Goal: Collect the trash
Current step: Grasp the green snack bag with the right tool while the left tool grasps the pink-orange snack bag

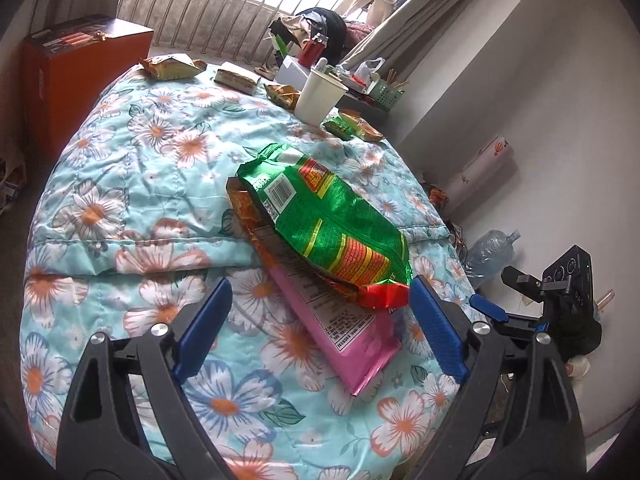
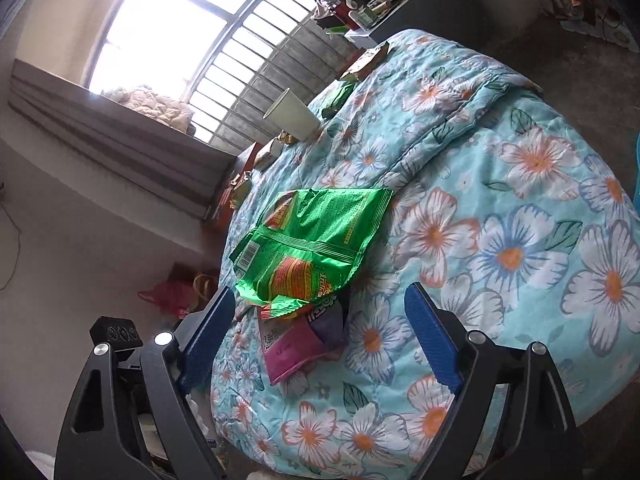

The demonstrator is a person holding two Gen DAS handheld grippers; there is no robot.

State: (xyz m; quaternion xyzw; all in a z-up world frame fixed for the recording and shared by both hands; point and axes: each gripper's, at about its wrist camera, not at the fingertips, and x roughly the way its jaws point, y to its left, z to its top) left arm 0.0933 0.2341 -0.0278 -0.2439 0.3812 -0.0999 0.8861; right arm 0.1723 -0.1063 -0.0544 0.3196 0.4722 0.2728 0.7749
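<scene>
A green snack bag (image 1: 320, 220) lies on top of a pink wrapper (image 1: 344, 332) and an orange wrapper (image 1: 248, 208) in a pile on the floral quilt (image 1: 140, 184). My left gripper (image 1: 320, 320) is open, its blue fingers on either side of the pile's near end, a little above it. My right gripper (image 2: 320, 332) is open too, over the same pile: green bag (image 2: 308, 240), pink wrapper (image 2: 288, 352). The right gripper also shows at the left wrist view's right edge (image 1: 552, 300). More wrappers (image 1: 172, 66) (image 1: 352, 124) and a white paper cup (image 1: 318, 96) lie at the far edge.
An orange box (image 1: 80, 76) stands at the far left. A cluttered side table with a green basket (image 1: 384, 92) is behind the cup. A plastic bottle (image 1: 490, 252) and a paper roll (image 1: 484, 172) lie on the floor by the right wall.
</scene>
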